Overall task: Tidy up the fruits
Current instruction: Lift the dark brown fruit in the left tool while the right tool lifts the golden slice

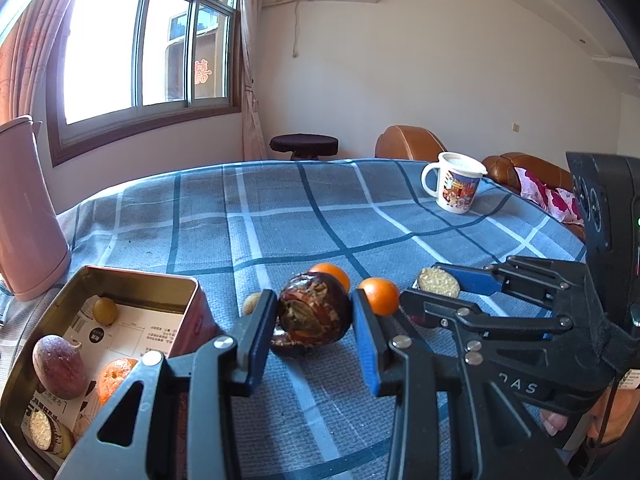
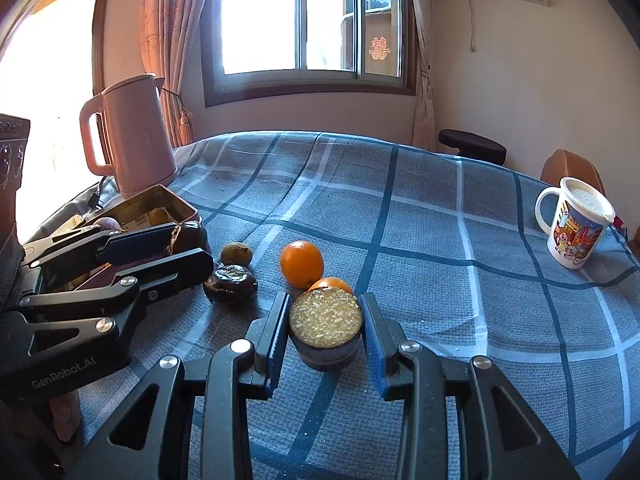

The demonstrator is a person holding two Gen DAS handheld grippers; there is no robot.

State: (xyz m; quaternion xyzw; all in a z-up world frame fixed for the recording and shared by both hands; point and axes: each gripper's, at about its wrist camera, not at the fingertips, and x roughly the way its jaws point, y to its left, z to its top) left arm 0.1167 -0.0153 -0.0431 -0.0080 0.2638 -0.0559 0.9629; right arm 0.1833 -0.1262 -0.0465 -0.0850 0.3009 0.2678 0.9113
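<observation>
Room first: window and curtains behind, wall AC, brown sofa off to the side, dark stool. Table under a blue plaid cloth (image 2: pixel 420 216); pink kettle (image 2: pixel 132 136) at the left rear, cartoon mug (image 2: pixel 576 222) at the far right. Open tin box (image 1: pixel 120 280) sits at the left, just beside the left gripper (image 1: pixel 314 320), already holding a purple passion fruit, an orange and a few smaller pieces. Both grippers are loaded: the left one is clamped at its narrowest on a dark wrinkled passion fruit (image 1: pixel 314 314), pads pressing both sides. Right gripper (image 2: pixel 325 326) has its jaws nearly closed on a round grainy-topped fruit piece (image 2: pixel 326 318). Key relation: tin lies left of both; left hand is much nearer, right must cross the loose oranges (image 2: pixel 302 264), small kiwi-like fruit (image 2: pixel 237 254) and another dark fruit (image 2: pixel 230 282).
</observation>
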